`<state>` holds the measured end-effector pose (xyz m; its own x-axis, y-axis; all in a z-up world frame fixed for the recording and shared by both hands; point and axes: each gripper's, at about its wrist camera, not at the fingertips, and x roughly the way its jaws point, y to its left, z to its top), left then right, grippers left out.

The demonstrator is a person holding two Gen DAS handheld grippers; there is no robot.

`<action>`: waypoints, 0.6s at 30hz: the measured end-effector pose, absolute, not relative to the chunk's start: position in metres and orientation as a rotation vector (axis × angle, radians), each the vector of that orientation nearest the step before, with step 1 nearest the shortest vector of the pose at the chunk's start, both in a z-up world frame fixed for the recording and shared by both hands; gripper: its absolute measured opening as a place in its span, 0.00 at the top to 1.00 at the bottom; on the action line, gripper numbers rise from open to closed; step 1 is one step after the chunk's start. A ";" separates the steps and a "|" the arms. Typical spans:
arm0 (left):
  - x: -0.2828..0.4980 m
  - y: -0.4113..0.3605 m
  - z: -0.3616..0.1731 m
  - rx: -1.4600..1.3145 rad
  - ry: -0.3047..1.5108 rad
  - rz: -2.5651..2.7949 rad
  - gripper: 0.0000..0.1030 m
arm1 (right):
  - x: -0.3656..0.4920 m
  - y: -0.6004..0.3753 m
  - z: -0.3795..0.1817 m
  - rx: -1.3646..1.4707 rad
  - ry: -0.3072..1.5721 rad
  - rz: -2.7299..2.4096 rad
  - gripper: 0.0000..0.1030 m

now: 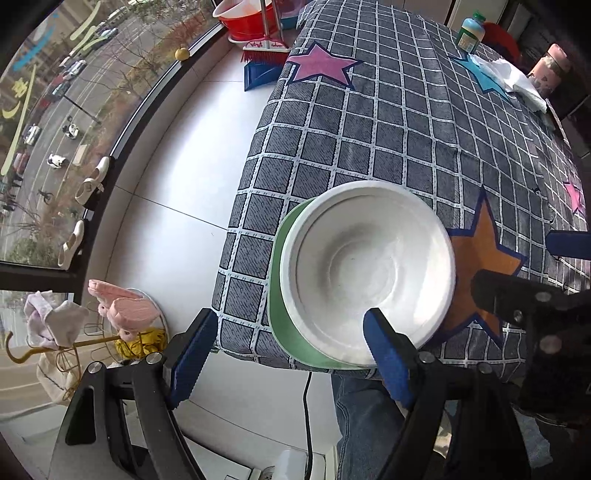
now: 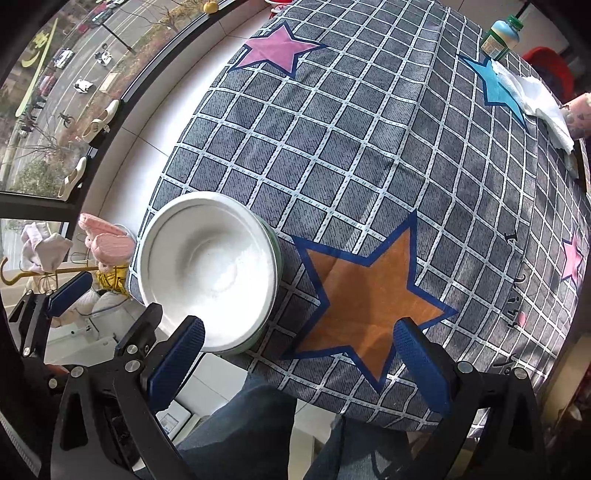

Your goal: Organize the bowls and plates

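Observation:
A white bowl (image 1: 369,273) sits inside a green plate (image 1: 280,295) at the near left corner of the table (image 1: 369,129), which is covered by a grey checked cloth with stars. My left gripper (image 1: 287,360) hangs open above the stack's near rim; its blue pads touch nothing. In the right wrist view the same bowl (image 2: 210,273) lies left of an orange star. My right gripper (image 2: 299,365) stands wide open over that star's near edge, beside the bowl, with nothing held. One of its blue fingers (image 1: 569,245) shows at the right edge of the left wrist view.
At the table's far right stand a green-capped bottle (image 1: 471,31), a white cloth (image 1: 513,79) and a pink cup (image 1: 550,70). A red basin (image 1: 251,18), broom and blue dustpan (image 1: 258,75) sit on the floor by the window. A person's legs in jeans (image 2: 240,435) are at the near edge.

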<state>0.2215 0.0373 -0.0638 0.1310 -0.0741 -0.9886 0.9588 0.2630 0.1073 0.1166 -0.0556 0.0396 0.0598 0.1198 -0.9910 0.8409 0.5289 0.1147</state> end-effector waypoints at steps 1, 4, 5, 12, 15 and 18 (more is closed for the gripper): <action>0.221 0.037 -0.063 1.008 1.167 -0.973 0.19 | 0.117 -0.055 0.040 0.888 1.427 -0.674 0.00; 0.218 0.036 -0.061 1.010 1.155 -0.978 0.19 | 0.116 -0.055 0.042 0.881 1.428 -0.673 0.00; 0.216 0.035 -0.060 1.011 1.148 -0.980 0.19 | 0.115 -0.054 0.042 0.880 1.428 -0.671 0.00; 0.211 0.037 -0.056 1.027 1.119 -0.990 0.19 | 0.113 -0.053 0.044 0.891 1.415 -0.675 0.00; 0.211 0.037 -0.054 1.030 1.105 -0.989 0.19 | 0.113 -0.052 0.044 0.890 1.412 -0.673 0.00; 0.211 0.037 -0.054 1.036 1.099 -0.986 0.19 | 0.114 -0.051 0.044 0.891 1.409 -0.670 0.00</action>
